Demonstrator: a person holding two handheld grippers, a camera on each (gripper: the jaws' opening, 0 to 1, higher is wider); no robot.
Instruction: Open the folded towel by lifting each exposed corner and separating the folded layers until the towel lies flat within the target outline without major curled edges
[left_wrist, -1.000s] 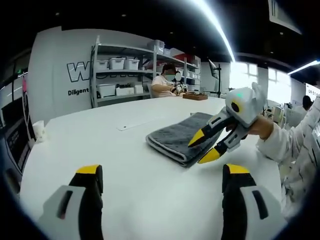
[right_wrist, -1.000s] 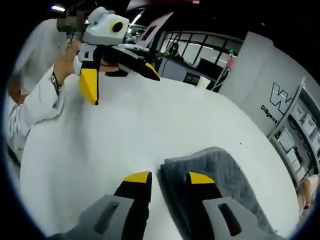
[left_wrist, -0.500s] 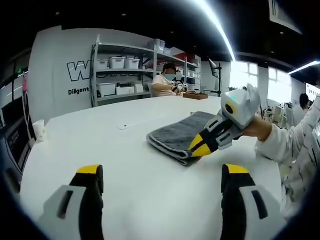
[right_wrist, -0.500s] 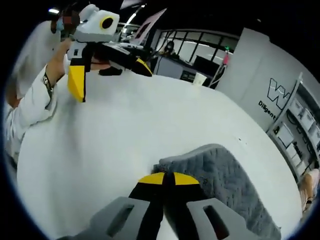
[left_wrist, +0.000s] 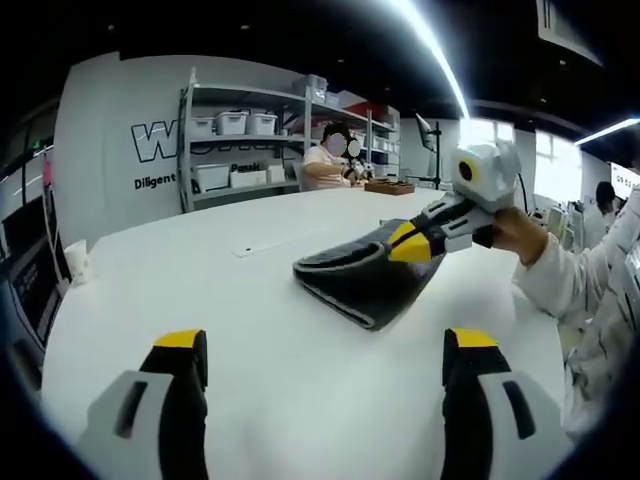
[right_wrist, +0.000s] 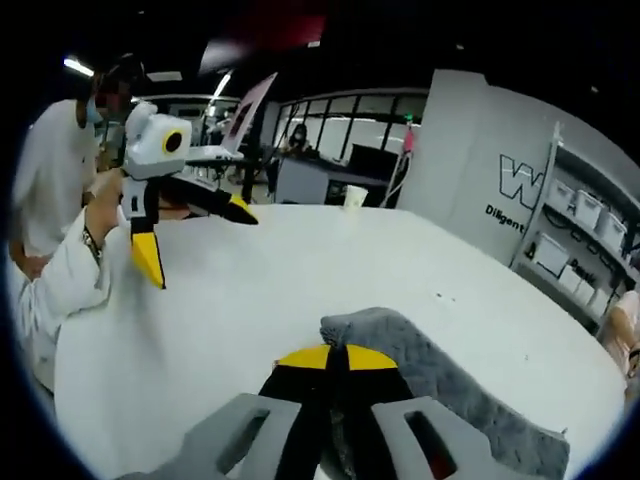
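Grey folded microfibre towel (left_wrist: 360, 278) lies on the wide white table (left_wrist: 200, 300), and its near corner is now lifted off the surface: half a second ago the right yellow-tipped gripper (left_wrist: 412, 240) was closing on this corner at table level, and now the jaws are clenched on the top layer and raised, so the cloth hangs under them like a dark open pocket while the lower layers rest on the table. In the right gripper view the two yellow tips (right_wrist: 336, 357) meet together with the grey fabric (right_wrist: 400, 345) pinched between them. I judge this as the start of the first unfolding: the layers are separating, but the towel is far from flat, and I cannot see any target outline around it. The left yellow-tipped gripper (right_wrist: 190, 235) is held in the air well apart from the towel, on the side toward the person's sleeve (right_wrist: 70, 280); its jaws are spread wide and hold nothing. The table is bare and smooth near the towel, with only a thin pale strip (left_wrist: 275, 245) beyond it. Behind the towel stands a metal shelf with white boxes (left_wrist: 235, 150) against a wall with dark letters, and a person sits at the far side of the table (left_wrist: 325, 165). Long ceiling lights (left_wrist: 430, 50) run overhead.
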